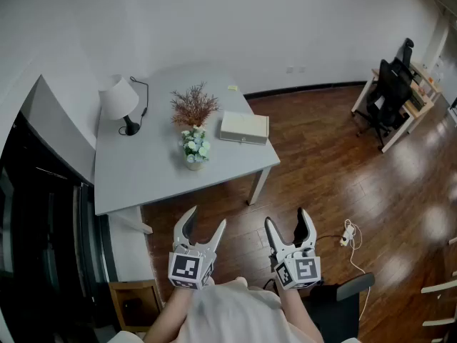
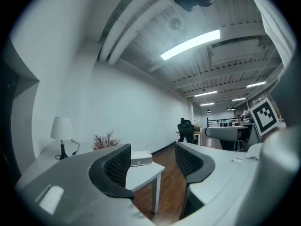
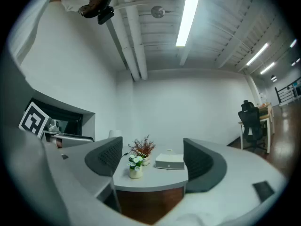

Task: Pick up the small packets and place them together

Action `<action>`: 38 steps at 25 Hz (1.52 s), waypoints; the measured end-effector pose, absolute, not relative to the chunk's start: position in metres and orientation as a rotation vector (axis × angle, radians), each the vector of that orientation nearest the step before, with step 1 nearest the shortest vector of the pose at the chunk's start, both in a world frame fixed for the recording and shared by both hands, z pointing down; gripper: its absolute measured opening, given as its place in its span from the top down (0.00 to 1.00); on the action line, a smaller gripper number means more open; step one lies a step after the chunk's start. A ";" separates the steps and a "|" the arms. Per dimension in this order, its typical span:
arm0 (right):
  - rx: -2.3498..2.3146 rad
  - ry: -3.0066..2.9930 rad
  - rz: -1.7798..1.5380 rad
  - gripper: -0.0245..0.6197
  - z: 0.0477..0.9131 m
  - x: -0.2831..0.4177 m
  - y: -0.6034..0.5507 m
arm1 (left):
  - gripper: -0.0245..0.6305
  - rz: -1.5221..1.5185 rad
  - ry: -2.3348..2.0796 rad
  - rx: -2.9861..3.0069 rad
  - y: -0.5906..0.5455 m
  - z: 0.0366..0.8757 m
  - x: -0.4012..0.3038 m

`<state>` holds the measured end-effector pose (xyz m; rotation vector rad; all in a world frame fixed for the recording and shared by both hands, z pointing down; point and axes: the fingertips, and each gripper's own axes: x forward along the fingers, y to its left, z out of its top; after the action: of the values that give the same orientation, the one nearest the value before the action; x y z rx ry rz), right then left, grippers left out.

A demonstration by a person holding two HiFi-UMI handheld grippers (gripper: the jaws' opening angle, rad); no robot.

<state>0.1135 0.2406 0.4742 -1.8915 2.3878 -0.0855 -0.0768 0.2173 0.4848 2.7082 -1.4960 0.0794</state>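
Your left gripper [image 1: 207,217] and right gripper [image 1: 285,217] gape wide and empty over glossy wood floor [image 1: 321,156], lower centre. A tiny yellow item [image 1: 232,88], perhaps a packet, lies at the far edge of the matte grey table [image 1: 143,170].

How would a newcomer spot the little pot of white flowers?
Find the pale grey table by the white wall. Near its middle stand two plants: the small pot of white flowers is the short one, in front of the taller reddish-brown dried sprigs.

A small yellowish thing [image 1: 233,88] at the table's [image 1: 143,170] far edge is too small to tell.
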 end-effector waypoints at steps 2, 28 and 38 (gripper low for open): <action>-1.896 2.381 -0.089 0.34 0.475 0.122 0.234 | 0.54 0.090 -1.512 2.700 0.213 0.487 -0.072; -1.905 2.540 -0.099 0.34 0.512 0.064 -0.026 | 0.54 -0.025 -1.220 2.866 -0.061 0.482 -0.064; -1.924 2.629 -0.339 0.43 0.575 0.087 -0.082 | 0.54 0.104 -1.262 2.821 -0.113 0.504 -0.038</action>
<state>0.0869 -0.0824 0.5748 -1.9243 2.6288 -0.3393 -0.0384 -0.1127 0.5044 2.8211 -1.2622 0.1042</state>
